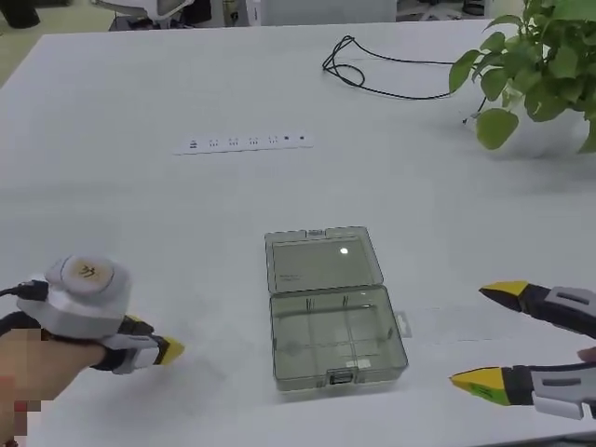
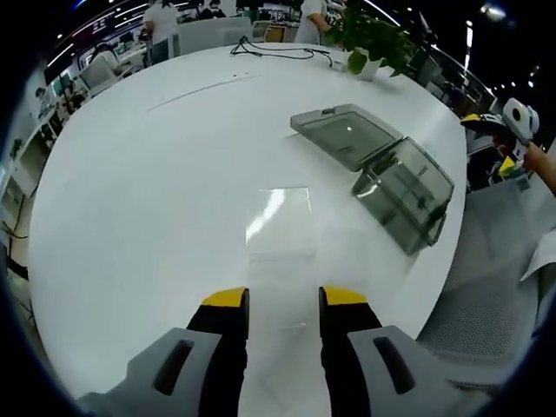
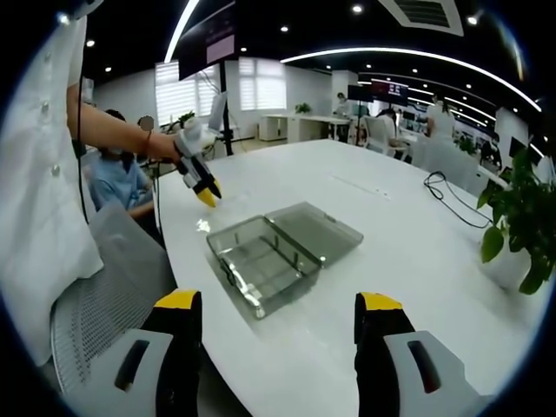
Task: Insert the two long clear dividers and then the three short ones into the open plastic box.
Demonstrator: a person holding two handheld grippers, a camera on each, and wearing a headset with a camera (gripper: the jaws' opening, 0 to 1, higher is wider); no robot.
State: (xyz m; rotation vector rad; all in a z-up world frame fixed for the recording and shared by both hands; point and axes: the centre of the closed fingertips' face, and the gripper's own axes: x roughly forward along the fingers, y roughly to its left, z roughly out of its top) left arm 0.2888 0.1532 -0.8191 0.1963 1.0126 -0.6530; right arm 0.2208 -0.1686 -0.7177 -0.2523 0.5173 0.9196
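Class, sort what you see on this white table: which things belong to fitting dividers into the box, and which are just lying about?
For the job:
- open plastic box
- clear divider, flat on the table ahead of the left claw
- right claw, open

Lying about:
- power strip
- black cable
- potted plant

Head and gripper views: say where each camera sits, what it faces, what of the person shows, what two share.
Head view: headset, looking down at the box; hand, left gripper, right gripper.
Left gripper view: left gripper, facing clear sheet and box; own jaws.
Right gripper view: right gripper, facing box; shirt, arm, jaws.
Shared: box.
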